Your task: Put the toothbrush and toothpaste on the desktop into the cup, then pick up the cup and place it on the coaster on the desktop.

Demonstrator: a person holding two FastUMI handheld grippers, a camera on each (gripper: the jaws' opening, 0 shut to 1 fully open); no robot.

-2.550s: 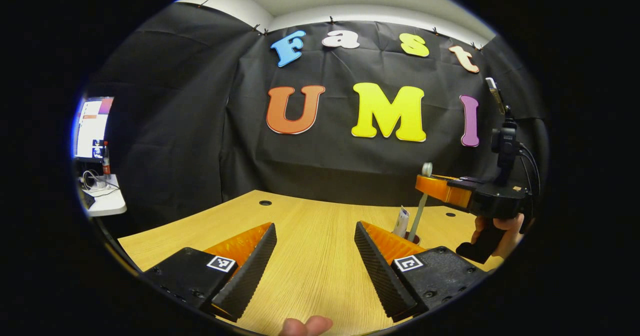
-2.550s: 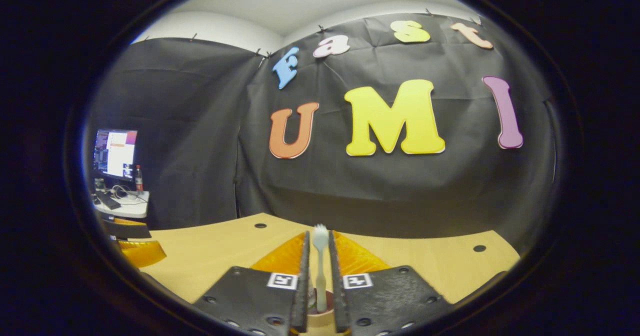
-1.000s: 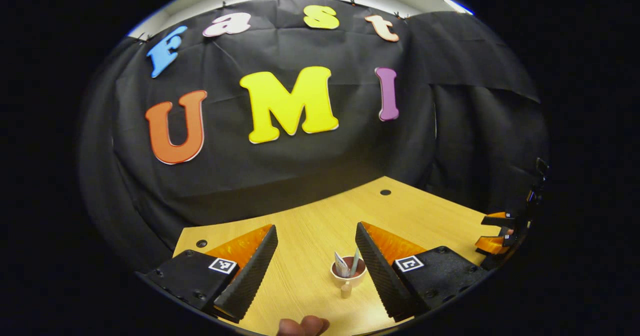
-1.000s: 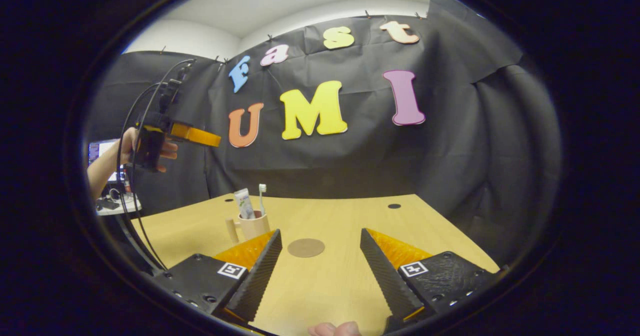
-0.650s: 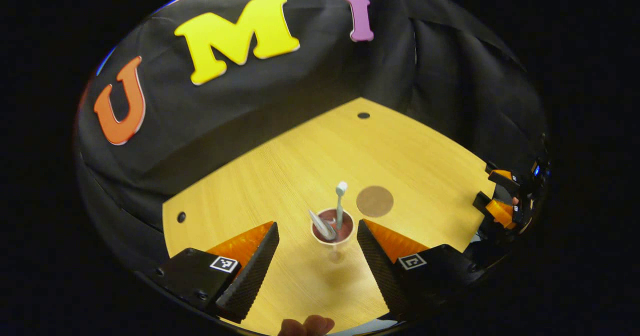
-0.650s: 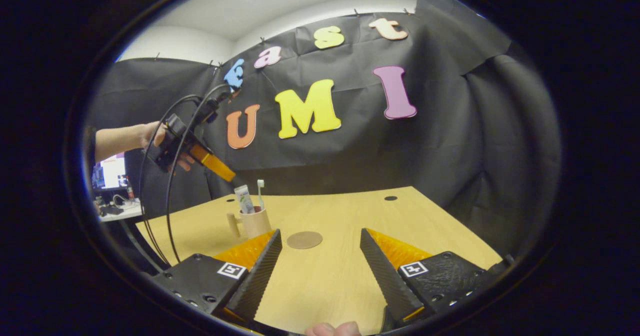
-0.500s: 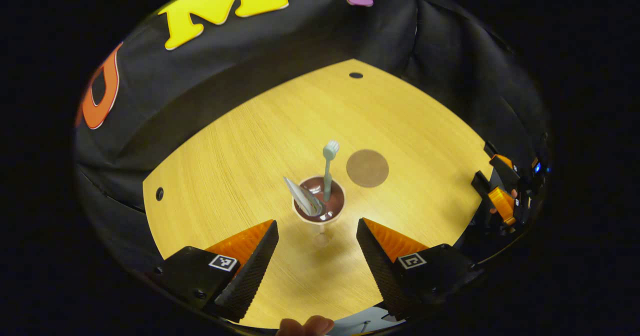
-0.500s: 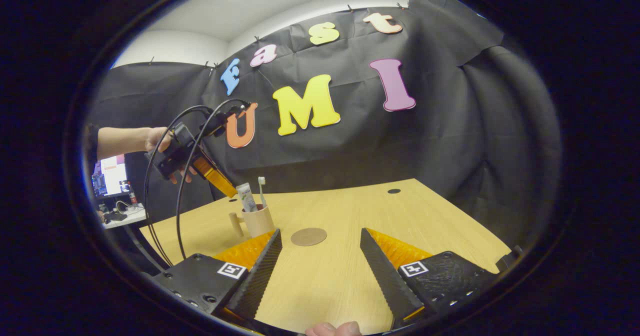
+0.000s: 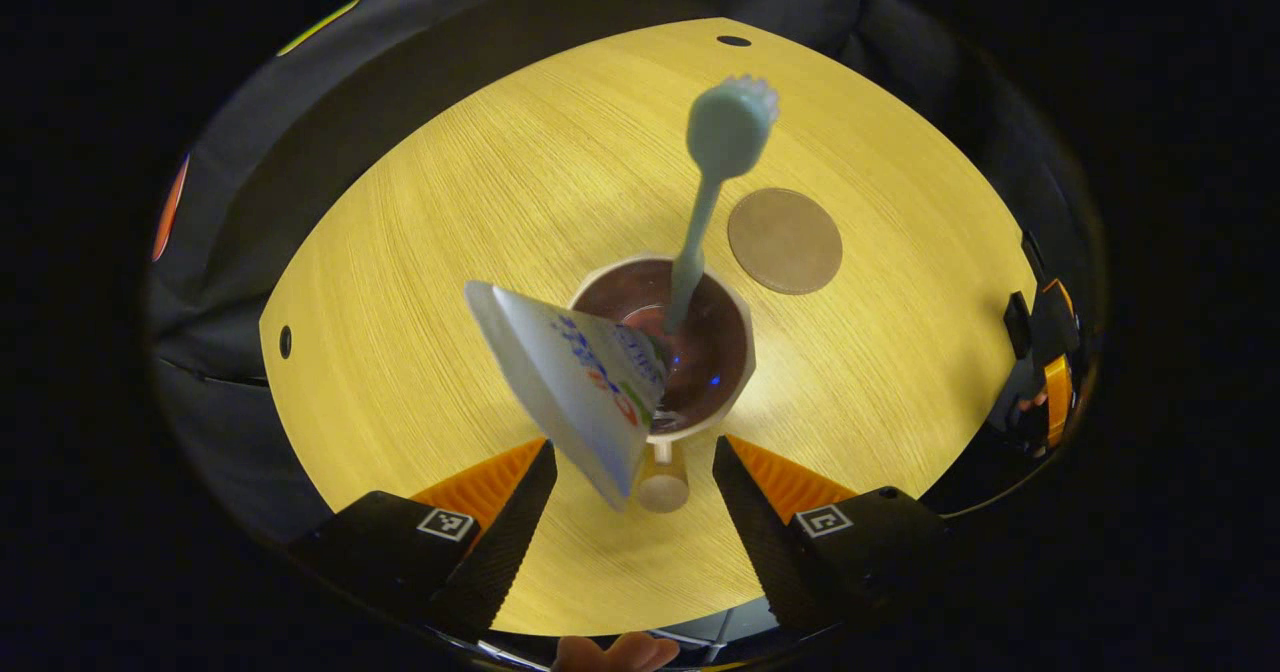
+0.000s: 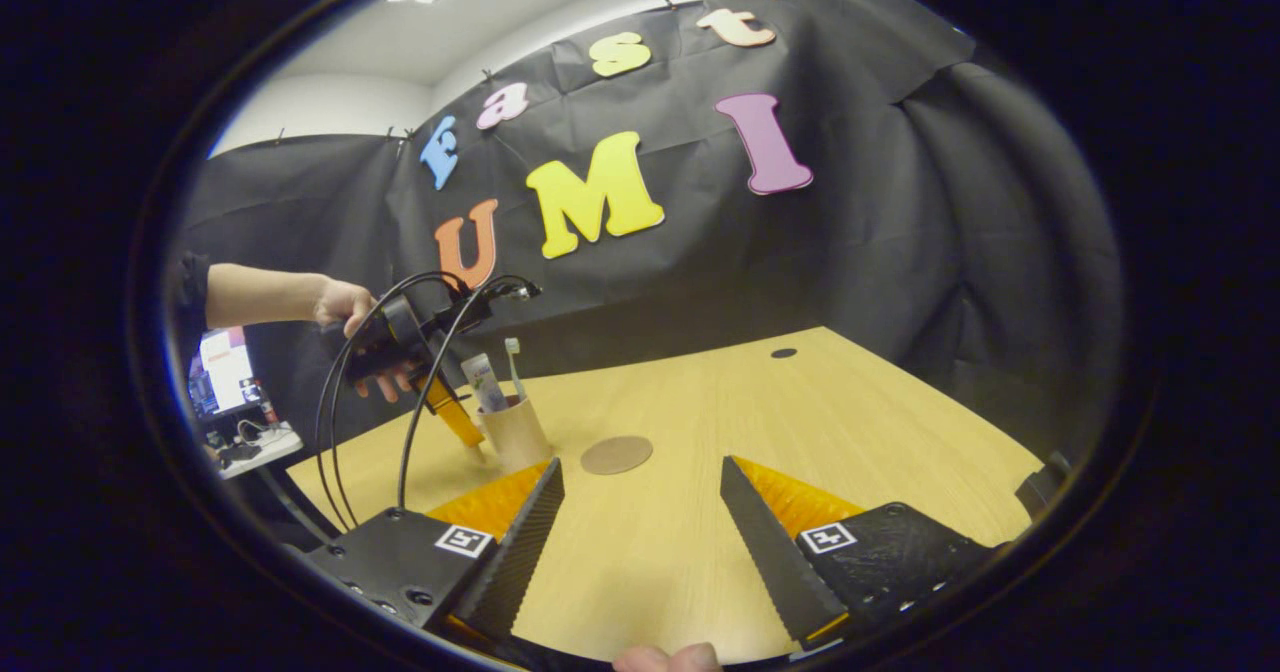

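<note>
Below the left gripper (image 9: 632,512), the desk (image 9: 430,252) is pale wood-look laminate with a fine straight grain and a soft sheen. The cup (image 9: 735,352) between its spread fingers looks like smooth matt ceramic outside, glossy dark inside. The toothbrush (image 9: 705,192) is smooth matt plastic; the toothpaste (image 9: 575,382) tube is glossy printed plastic. The coaster (image 9: 785,240) beyond is flat, matt, cork-like. The fingers (image 9: 495,542) have ribbed, rough-looking faces.
</note>
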